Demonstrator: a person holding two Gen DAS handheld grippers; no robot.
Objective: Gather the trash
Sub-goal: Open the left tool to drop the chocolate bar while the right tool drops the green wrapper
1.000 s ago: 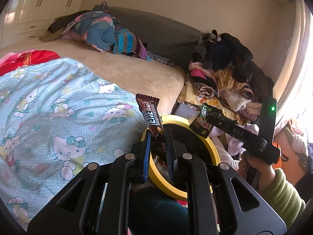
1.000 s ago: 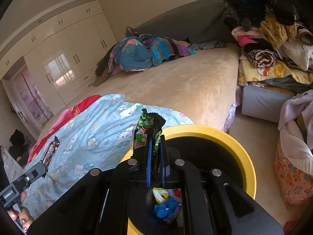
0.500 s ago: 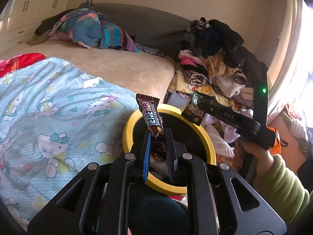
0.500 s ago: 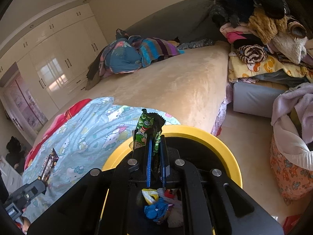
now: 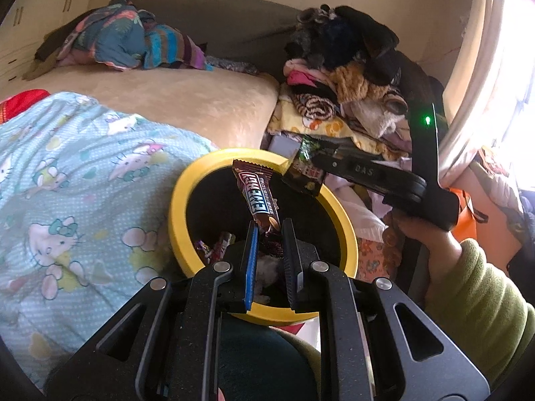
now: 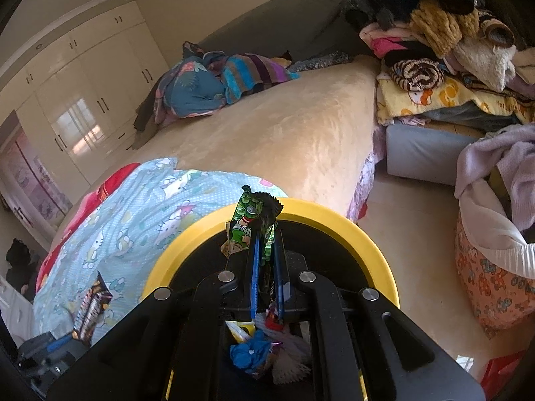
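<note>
Left claw (image 5: pixel 269 234) clamped on brown candy bar wrapper (image 5: pixel 257 197), long axis upright above yellow-rimmed bin (image 5: pixel 179 200), right claw (image 6: pixel 265 250) clamped on upright green wrapper (image 6: pixel 249 220), bed (image 6: pixel 284 133) behind, laundry basket (image 6: pixel 485 267) beside.

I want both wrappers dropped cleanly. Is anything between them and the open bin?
Nothing visible. The left gripper holds the brown wrapper above the yellow bin; the right gripper holds the green wrapper there too. Only trash lies inside.
</note>
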